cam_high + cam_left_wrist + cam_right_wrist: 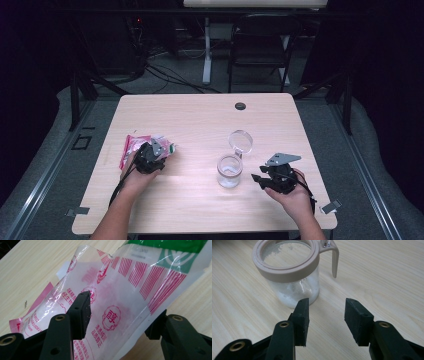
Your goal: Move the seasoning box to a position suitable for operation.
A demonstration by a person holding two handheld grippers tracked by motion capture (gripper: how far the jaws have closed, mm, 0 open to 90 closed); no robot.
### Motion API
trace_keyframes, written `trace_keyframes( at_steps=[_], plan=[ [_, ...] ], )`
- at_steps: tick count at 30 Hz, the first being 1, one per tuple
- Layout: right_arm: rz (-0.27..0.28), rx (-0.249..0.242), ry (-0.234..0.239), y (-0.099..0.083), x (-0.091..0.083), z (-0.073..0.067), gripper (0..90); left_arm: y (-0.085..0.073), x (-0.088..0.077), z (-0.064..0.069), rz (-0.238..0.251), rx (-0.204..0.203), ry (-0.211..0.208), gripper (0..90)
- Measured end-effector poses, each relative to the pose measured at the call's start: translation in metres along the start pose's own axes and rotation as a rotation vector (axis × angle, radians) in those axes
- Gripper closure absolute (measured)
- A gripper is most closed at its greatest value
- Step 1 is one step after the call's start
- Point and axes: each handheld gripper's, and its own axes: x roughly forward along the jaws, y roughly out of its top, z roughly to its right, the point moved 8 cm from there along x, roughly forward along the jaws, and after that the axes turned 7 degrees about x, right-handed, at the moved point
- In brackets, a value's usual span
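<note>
A clear plastic bag [134, 146] with red and green print lies at the table's left. My left gripper [149, 156] rests over it, open; the bag [130, 290] spreads between the wide-apart jaws, one pad [81, 312] lying on top of the film and the other at the bag's edge. A small glass jar [230, 171] holding white grains stands right of centre, its round hinged lid [241, 140] flipped back. My right gripper [257, 179] is just right of the jar, open and holding nothing. In the right gripper view the jar [294, 290] stands just beyond the left jaw of that gripper [327, 305].
The wooden table [200, 120] has a black grommet [240, 106] near its far edge. A dark folding chair [260, 45] and cables on the floor [165, 70] lie beyond the table. Bare wood separates the bag and the jar.
</note>
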Motion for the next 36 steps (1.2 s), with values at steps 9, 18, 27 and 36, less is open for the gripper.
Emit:
trace_keyframes(
  at_steps=[9, 18, 27, 36],
  plan=[
    [-0.002, 0.001, -0.006, 0.0, 0.0, 0.001, 54.4, 0.0, 0.007, 0.0, -0.009, 0.026, 0.059, 54.1],
    [0.014, 0.013, -0.01, 0.0, 0.0, 0.002, 54.3, -0.004, 0.005, -0.01, -0.013, -0.037, 0.047, 78.7],
    [0.008, 0.013, -0.013, 0.0, -0.001, 0.004, 54.0, -0.006, -0.008, -0.022, -0.005, -0.121, 0.004, 90.0],
    [0.01, 0.016, -0.011, 0.0, 0.0, 0.003, 54.1, -0.009, -0.021, -0.032, -0.002, -0.151, -0.023, 90.0]
  ],
)
